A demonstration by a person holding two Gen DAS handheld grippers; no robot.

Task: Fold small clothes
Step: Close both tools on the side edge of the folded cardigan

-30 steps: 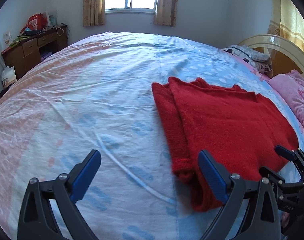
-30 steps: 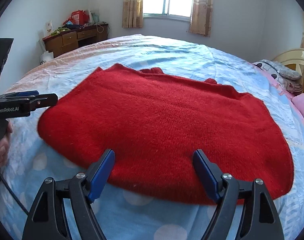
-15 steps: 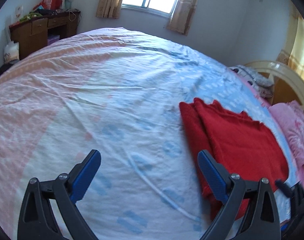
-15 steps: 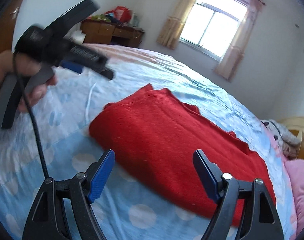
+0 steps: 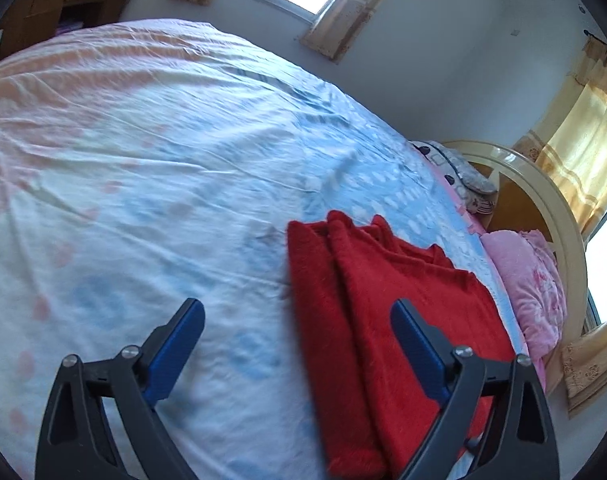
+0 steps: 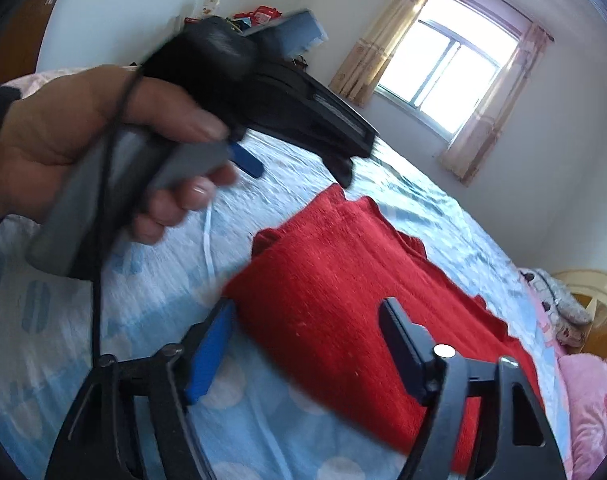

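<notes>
A red knitted sweater (image 5: 387, 304) lies folded flat on the bed; it also shows in the right wrist view (image 6: 343, 300). My left gripper (image 5: 295, 344) is open and empty, raised above the sheet at the sweater's left edge. My right gripper (image 6: 307, 344) is open and empty, held above the sweater's near edge. The left gripper, held in a hand (image 6: 63, 140), shows blurred at the upper left of the right wrist view.
The bed sheet (image 5: 143, 160) is blue, white and pink, and wrinkled. Pink pillows (image 5: 531, 280) and a cream headboard (image 5: 543, 192) are at the right. A wooden desk (image 5: 55, 4) with clutter stands at the far left. A curtained window (image 6: 443, 68) is behind.
Both grippers have lifted up and away from the sweater and tilted. The left gripper and its hand now fill the upper left of the right wrist view.
</notes>
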